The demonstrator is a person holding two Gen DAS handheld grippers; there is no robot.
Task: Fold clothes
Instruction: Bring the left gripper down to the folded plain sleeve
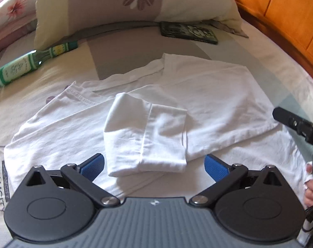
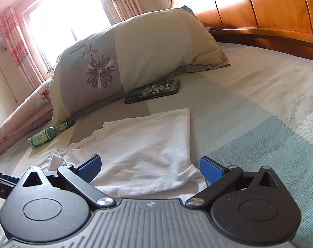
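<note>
You are holding the left gripper [image 1: 154,165] low over the near edge of a white shirt [image 1: 197,95] that is lying partly folded on the bed [image 1: 259,47]. Its blue-padded jaws are standing wide apart and are gripping nothing; a folded sleeve [image 1: 148,136] is lying on top of the shirt just ahead, in line with the gap between them. At the right edge of that view your right gripper [image 1: 297,124] is showing as a black arm beside the shirt's right side, with your fingers [image 1: 310,186] wrapping its handle.

From the right wrist view, the right gripper [image 2: 150,167] is hovering at the shirt's [image 2: 148,140] near right corner, its jaws also spread wide and empty, the cloth lying between and under them.

Beyond the shirt, a green bottle [image 1: 30,64] is lying on its side to the left, near the foot of a flowered pillow [image 1: 135,2]. A dark phone case [image 1: 189,32] is resting flat against the pillow's lower edge. A wooden headboard [image 2: 259,4] is rising to the right, and a bright curtained window [image 2: 65,14] is sitting at the far left.
</note>
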